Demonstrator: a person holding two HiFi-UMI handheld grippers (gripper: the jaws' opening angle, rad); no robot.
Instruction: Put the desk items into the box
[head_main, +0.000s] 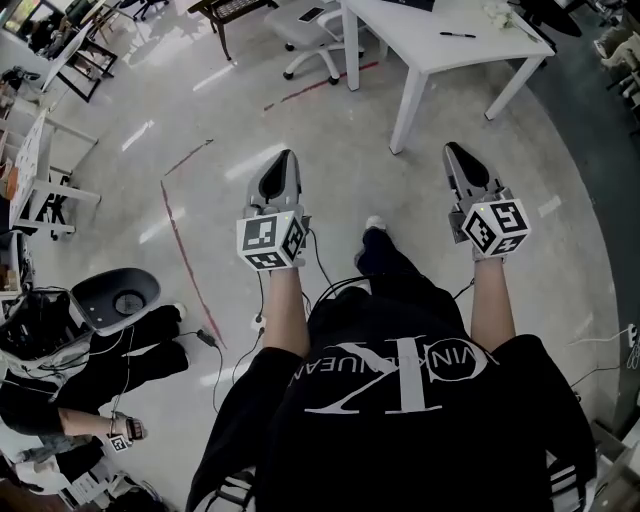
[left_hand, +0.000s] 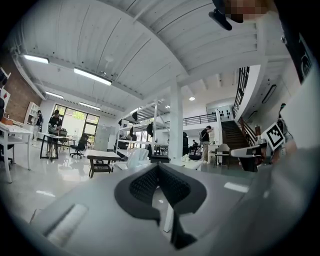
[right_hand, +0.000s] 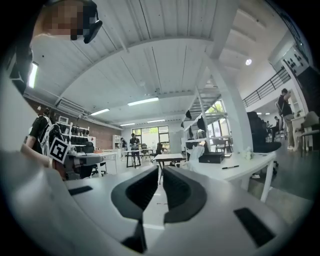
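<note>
White counter (head_main: 430, 50) with a black pen (head_main: 457, 35) stands ahead on glossy grey floor (head_main: 330, 150); left claw (head_main: 285, 156) and right claw (head_main: 452, 149) are closed, empty.

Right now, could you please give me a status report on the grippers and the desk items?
Left gripper shut, empty; right gripper shut, empty. Both held over floor. Pen on white table ahead; no box in view.

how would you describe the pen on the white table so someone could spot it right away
Find the white table ahead and to the right of the person. On its bare top lies the pen, a thin black stick, unlike the pale lump farther along the table.
</note>
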